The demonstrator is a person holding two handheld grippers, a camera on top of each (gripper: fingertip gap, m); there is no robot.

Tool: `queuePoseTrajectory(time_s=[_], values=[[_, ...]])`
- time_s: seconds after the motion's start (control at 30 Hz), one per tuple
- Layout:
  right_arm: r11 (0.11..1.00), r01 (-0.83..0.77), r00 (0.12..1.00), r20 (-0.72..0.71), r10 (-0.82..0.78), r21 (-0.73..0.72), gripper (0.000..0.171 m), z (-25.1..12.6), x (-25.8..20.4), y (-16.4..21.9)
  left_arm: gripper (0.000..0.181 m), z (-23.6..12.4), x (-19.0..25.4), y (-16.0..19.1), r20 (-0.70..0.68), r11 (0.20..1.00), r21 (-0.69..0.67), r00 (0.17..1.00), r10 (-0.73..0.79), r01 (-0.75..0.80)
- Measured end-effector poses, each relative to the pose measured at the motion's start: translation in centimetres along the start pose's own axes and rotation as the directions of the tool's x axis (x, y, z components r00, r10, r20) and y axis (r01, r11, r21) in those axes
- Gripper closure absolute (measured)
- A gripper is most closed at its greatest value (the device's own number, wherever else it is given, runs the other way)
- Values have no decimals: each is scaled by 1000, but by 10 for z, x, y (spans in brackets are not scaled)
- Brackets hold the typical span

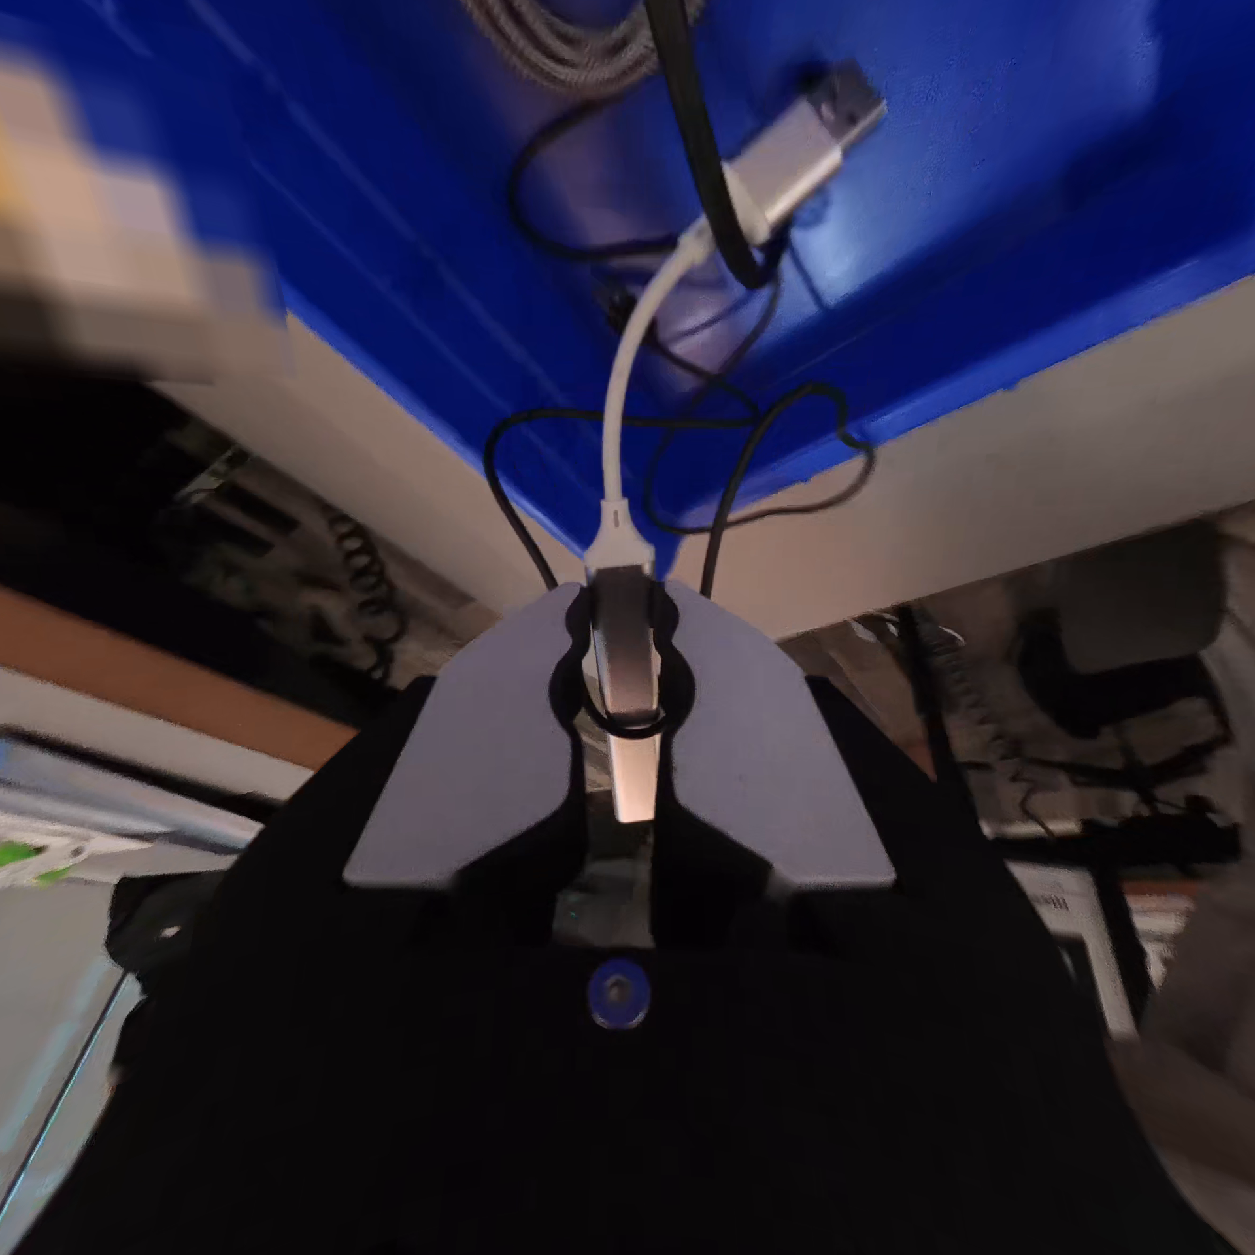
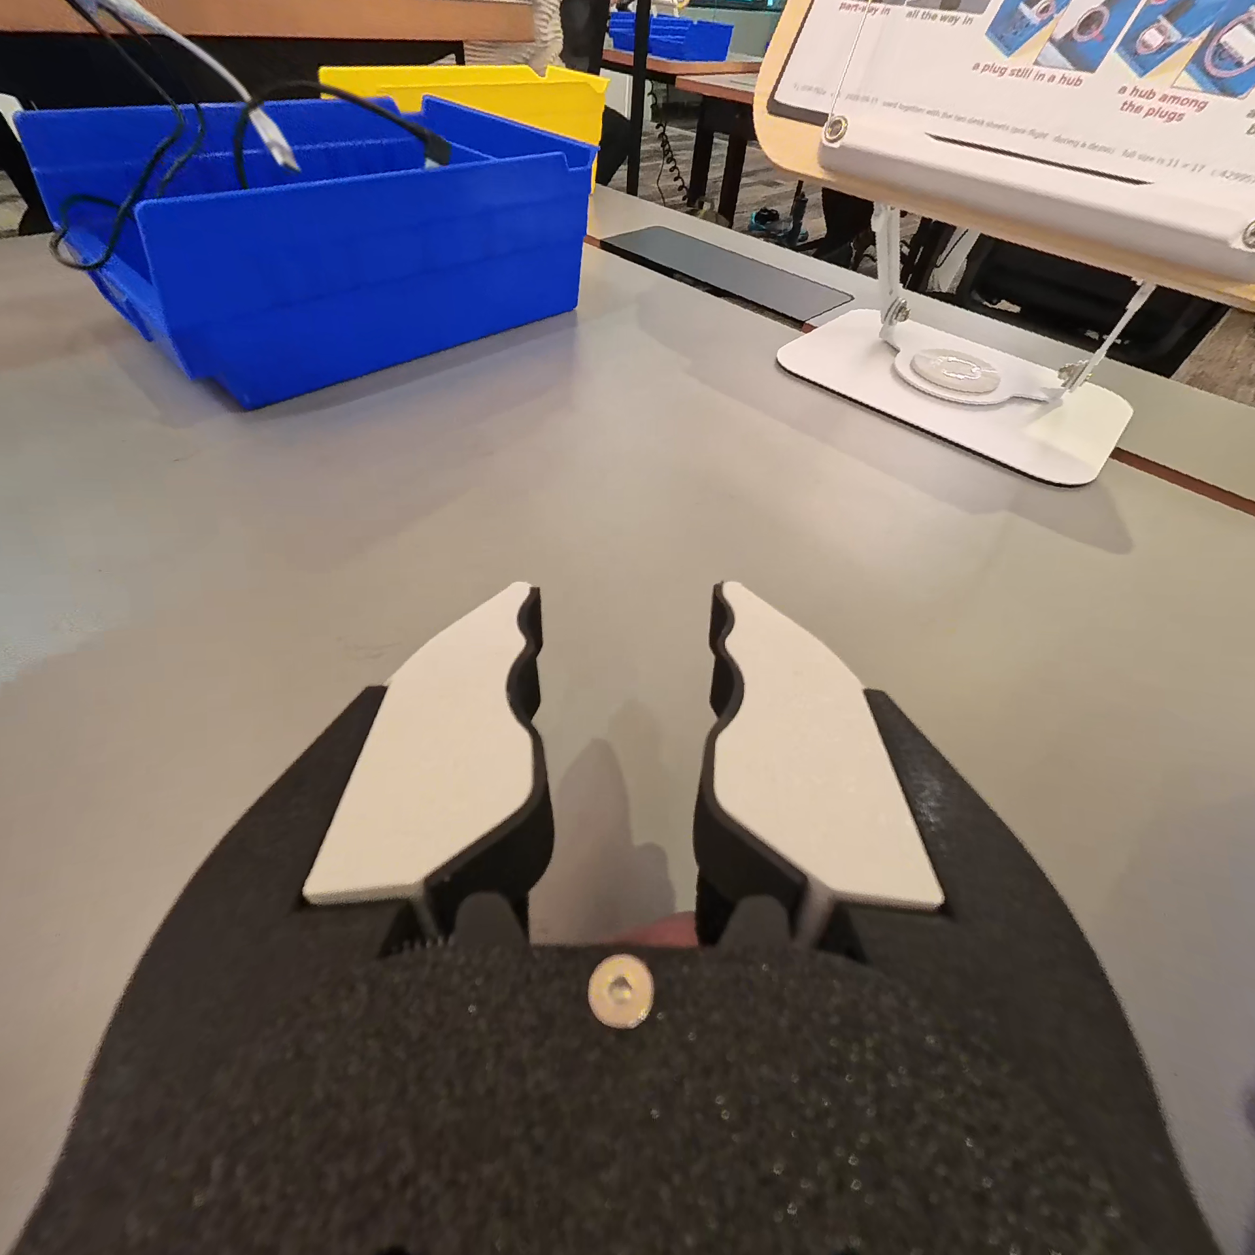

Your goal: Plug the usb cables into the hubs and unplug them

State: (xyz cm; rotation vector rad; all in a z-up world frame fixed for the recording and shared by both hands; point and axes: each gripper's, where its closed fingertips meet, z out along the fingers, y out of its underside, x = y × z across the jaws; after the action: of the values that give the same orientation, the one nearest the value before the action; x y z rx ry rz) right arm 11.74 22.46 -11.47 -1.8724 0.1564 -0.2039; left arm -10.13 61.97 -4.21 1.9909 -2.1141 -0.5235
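Here two grippers show, one per view. The left gripper [image 1: 621, 597] has its jaws closed on one slim silver hub [image 1: 625, 686], held lengthwise between the two pale fingers [image 1: 489, 733], above the near corner of a blue bin [image 1: 421, 224]. One white cable [image 1: 628, 380] is plugged into the hub's far end and runs up over the bin toward a second silver hub [image 1: 801, 159] lying inside the bin. A thin black cable [image 1: 740, 475] loops around the white one, one thicker black cable [image 1: 699, 136] crosses the second hub, and a braided grey coil [image 1: 577, 54] is cut off at the top edge. The whole left view is blurred, so the ports on either hub cannot be made out, and a mosaic patch covers the upper left. The right gripper [image 2: 626, 597] hangs with jaws apart and nothing between them, over a grey table [image 2: 611, 489] well in front of the bins. In that view two blue bins [image 2: 367, 271] stand side by side with one yellow bin [image 2: 475, 88] behind them; dangling above the blue bins are a silver hub end [image 2: 271, 139] and one black plug [image 2: 434, 146], their upper lengths cut off by the frame. To the right of the bins stands one white stand [image 2: 951, 401] carrying an instruction sheet [image 2: 1019, 102], only partly in frame.
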Motion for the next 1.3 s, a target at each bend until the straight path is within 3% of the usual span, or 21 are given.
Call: queuePoseTrajectory(time_s=[0.07, 0.13, 0.3, 0.43, 0.5, 0.57, 0.67, 0.73, 0.8, 0.9, 0.97, 1.03, 1.1, 1.2, 1.3], values=[[1000, -4, 1000, 5, 4, -1, 124, 0, 0, 0, 164, -5, -8, -11, 58, 998, 55, 997, -44, 41], [1000, -8, 1000, 8, 8, 5, 124, 0, 0, 0, 164, -23, -16, -36, 95, 972, 225, 991, -97, 73], [1000, -23, 1000, 15, 23, 10, 125, -1, 1, -1, 164, -69, -33, -73, 179, 800, 585, 941, -287, 133], [1000, -22, 1000, 18, 22, 6, 125, -1, 0, 0, 164, -91, -45, -75, 368, 717, 697, 846, -386, 24], [1000, -22, 1000, 19, 22, 6, 125, -1, 0, 0, 164, -95, -42, -78, 360, 649, 761, 823, -439, 13], [1000, -23, 1000, 20, 23, 5, 125, -1, 0, 0, 164, -94, -43, -75, 426, 639, 769, 770, -475, -31], [1000, -22, 1000, 22, 22, 7, 125, -1, 0, 0, 164, -86, -43, -75, 374, 560, 829, 750, -546, -5], [1000, -21, 1000, 21, 21, 5, 126, -1, 0, 0, 164, -80, -37, -79, 255, 474, 879, 794, -552, 48], [1000, -19, 1000, 22, 18, 5, 126, -1, -1, 0, 164, -86, -33, -80, 91, 334, 934, 825, -558, 123], [1000, -14, 1000, 22, 14, 3, 126, -1, -1, 0, 164, -103, -19, -86, -149, 141, 963, 887, -438, 231], [1000, -9, 1000, 22, 9, 2, 126, -1, -2, 0, 164, -116, -10, -92, -231, 66, 961, 914, -333, 267], [1000, -6, 1000, 24, 6, -1, 126, -1, -3, 0, 164, -123, 11, -99, -247, 68, 961, 940, -236, 269], [1000, -6, 999, 33, 6, -8, 126, 0, -3, 1, 164, -131, 48, -109, -139, 118, 981, 979, -146, 157], [1000, -2, 999, 36, 3, -17, 126, 0, -1, 1, 164, -120, 124, -134, 66, 284, 956, 997, 30, -72], [1000, -5, 999, 32, 6, -17, 125, -4, 4, -1, 164, -94, 188, -160, 185, 445, 855, 958, 217, -266]])
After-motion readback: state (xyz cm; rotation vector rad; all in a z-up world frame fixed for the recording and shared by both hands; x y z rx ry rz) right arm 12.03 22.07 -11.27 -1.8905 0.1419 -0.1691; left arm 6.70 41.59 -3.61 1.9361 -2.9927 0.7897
